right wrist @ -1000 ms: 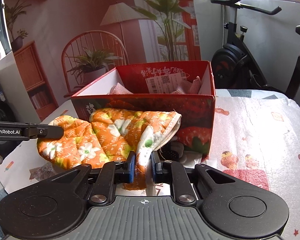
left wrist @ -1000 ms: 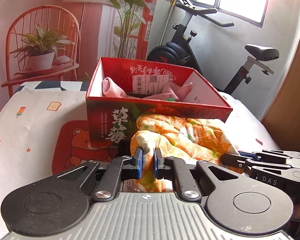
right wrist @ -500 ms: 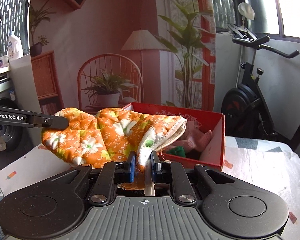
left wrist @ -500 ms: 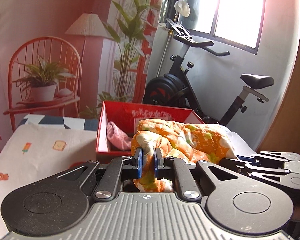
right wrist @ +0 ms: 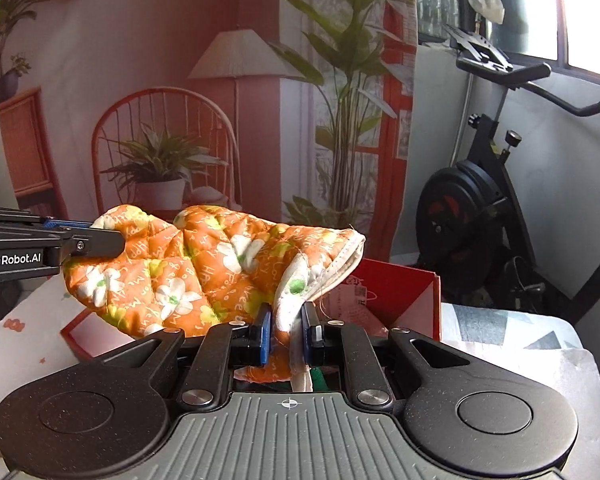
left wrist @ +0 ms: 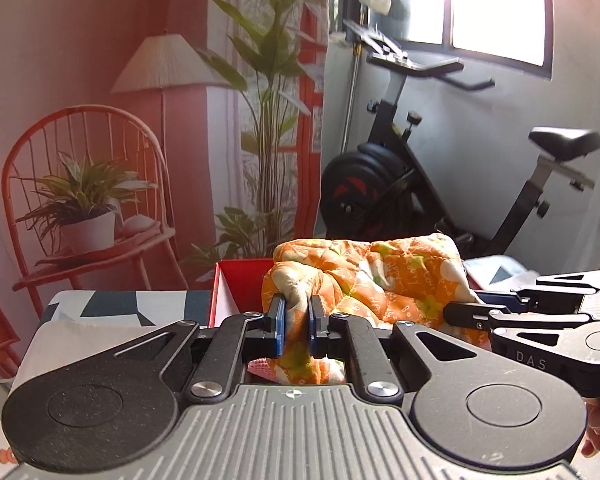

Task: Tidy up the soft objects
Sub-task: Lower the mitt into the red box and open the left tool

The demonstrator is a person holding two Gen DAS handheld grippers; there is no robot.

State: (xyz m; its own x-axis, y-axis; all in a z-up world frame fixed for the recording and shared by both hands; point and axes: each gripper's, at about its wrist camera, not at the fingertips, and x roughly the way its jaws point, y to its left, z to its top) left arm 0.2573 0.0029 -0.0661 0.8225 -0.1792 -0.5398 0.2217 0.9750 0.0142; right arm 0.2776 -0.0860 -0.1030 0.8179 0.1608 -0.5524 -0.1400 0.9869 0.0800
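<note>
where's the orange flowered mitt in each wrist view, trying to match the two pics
Left wrist view: the orange mitt is at centre and centre-right, pinched by the left gripper.
Right wrist view: the mitt spans centre-left to centre, its white-edged cuff in the right gripper.
Shared landmark: the red box behind the mitt.
</note>
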